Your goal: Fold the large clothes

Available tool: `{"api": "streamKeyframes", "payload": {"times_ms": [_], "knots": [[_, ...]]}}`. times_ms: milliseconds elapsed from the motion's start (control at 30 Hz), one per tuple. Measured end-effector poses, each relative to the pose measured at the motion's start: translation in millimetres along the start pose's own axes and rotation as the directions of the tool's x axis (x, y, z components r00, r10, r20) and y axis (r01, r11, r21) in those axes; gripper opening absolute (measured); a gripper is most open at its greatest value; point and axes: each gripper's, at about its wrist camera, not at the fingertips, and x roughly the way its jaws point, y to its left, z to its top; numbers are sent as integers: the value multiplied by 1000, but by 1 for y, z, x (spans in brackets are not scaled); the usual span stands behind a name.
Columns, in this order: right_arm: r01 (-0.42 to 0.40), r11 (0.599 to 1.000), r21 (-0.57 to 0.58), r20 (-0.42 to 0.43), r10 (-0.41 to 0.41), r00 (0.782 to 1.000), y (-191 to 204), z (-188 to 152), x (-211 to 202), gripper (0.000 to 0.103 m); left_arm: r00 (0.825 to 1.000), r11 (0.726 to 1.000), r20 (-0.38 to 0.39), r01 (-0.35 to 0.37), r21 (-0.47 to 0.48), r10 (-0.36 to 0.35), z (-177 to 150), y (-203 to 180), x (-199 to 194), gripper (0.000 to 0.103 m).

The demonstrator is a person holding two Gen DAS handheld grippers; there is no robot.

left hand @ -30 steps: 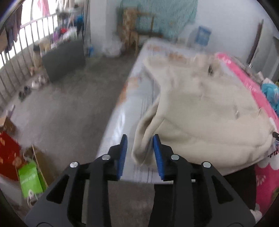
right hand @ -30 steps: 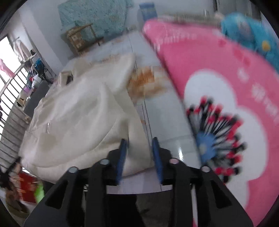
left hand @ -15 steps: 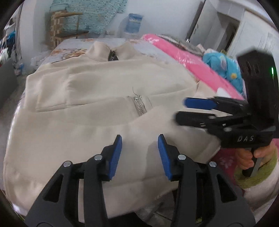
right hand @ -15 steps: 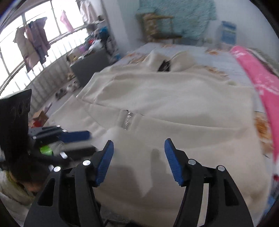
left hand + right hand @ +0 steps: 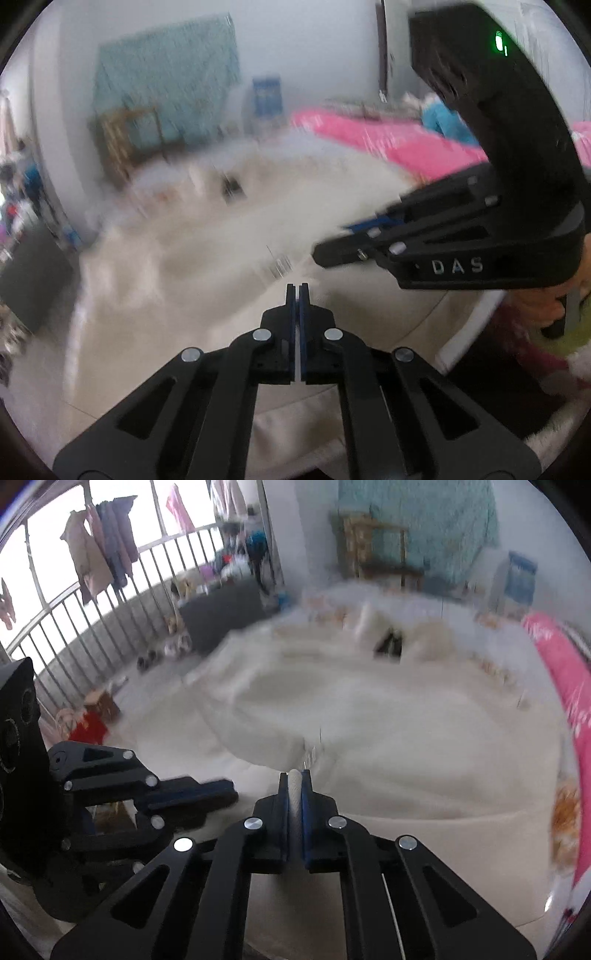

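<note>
A cream zip-up jacket (image 5: pixel 177 258) (image 5: pixel 424 738) lies spread on the bed, collar at the far end and hem toward me, blurred by motion. My right gripper (image 5: pixel 295 775) is shut on a ribbed white fold of the hem, just below the zipper's (image 5: pixel 310 755) lower end. My left gripper (image 5: pixel 297 290) hovers over the hem near the zipper (image 5: pixel 280 264), its blue pads pressed together with no cloth showing at the tips. In each wrist view the other gripper (image 5: pixel 327 254) (image 5: pixel 225 792) reaches in from the side, close by.
A pink flowered blanket (image 5: pixel 388 140) (image 5: pixel 569 694) covers the bed's right side. A hand (image 5: pixel 539 306) holds the right gripper's handle. Left of the bed are the grey floor, a dark cabinet (image 5: pixel 221 613), railings with hanging clothes (image 5: pixel 96 561), and a wooden chair (image 5: pixel 373 546) behind.
Both grippers swung in from the jacket's outer corners to the middle of the hem by the zipper, opened wide, then shut. The right one took hold of the hem.
</note>
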Motion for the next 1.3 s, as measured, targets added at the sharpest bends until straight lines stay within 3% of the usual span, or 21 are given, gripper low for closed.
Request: {"api": "streamKeyframes", "payload": {"times_ms": [67, 133, 267, 333, 433, 500, 567, 667, 833, 900, 933, 967, 1033, 1100, 1133, 1200, 1267, 1300], "knots": [[28, 999, -29, 51, -27, 998, 5, 11, -4, 6, 999, 1000, 25, -26, 7, 25, 10, 4, 2, 1], [66, 997, -41, 57, -64, 996, 4, 17, 9, 6, 998, 998, 2, -60, 29, 60, 8, 2, 20, 1], [101, 995, -6, -13, -101, 995, -10, 9, 52, 6, 991, 996, -109, -79, 45, 83, -13, -3, 63, 1], [89, 996, 8, -18, -89, 996, -14, 4, 55, 10, 990, 997, -123, -73, 18, 75, -17, -2, 69, 2], [69, 995, 74, -6, -69, 998, -30, 3, 31, 21, 990, 998, -126, -62, -11, 60, -20, 3, 68, 3], [124, 983, 134, 30, -129, 991, -51, -1, 0, 42, 991, 998, -125, -59, -18, 56, -23, 4, 67, 3], [220, 950, 220, 67, -240, 968, -84, -13, -38, 48, 991, 998, -124, -55, -23, 52, -24, 4, 66, 3], [333, 895, 297, 3, -349, 937, -123, -32, -61, 48, 992, 998, -121, -50, -28, 46, -25, 4, 65, 3], [417, 881, 225, -105, -404, 909, -134, -53, -41, 44, 991, 998, -125, -49, -31, 45, -23, 6, 66, 3], [433, 880, 194, -98, -422, 901, -129, -56, -34, 17, 991, 998, -124, -52, -29, 48, -24, 6, 67, 3], [445, 875, 191, -86, -436, 896, -126, -55, -35, 9, 991, 998, -124, -51, -29, 47, -23, 6, 66, 3], [439, 876, 200, -52, -438, 897, -124, -53, -42, 8, 991, 998, -123, -50, -28, 46, -23, 6, 66, 3], [417, 875, 246, 50, -442, 896, -117, -50, -65, 7, 992, 999, -123, -44, -29, 40, -23, 7, 66, 3], [406, 862, 303, 133, -460, 878, -114, -51, -89, 7, 992, 999, -121, -40, -29, 36, -23, 8, 66, 3], [388, 860, 332, 146, -453, 879, -118, -54, -93, 7, 992, 999, -119, -40, -30, 36, -23, 9, 66, 3], [384, 843, 377, 104, -450, 887, -133, -64, -81, 7, 992, 999, -120, -39, -34, 34, -24, 9, 67, 3], [419, 827, 375, -20, -445, 895, -150, -73, -51, 8, 992, 998, -121, -37, -42, 31, -23, 10, 66, 3], [442, 818, 368, -56, -455, 889, -153, -77, -43, 16, 992, 998, -123, -36, -43, 30, -23, 10, 66, 3]]}}
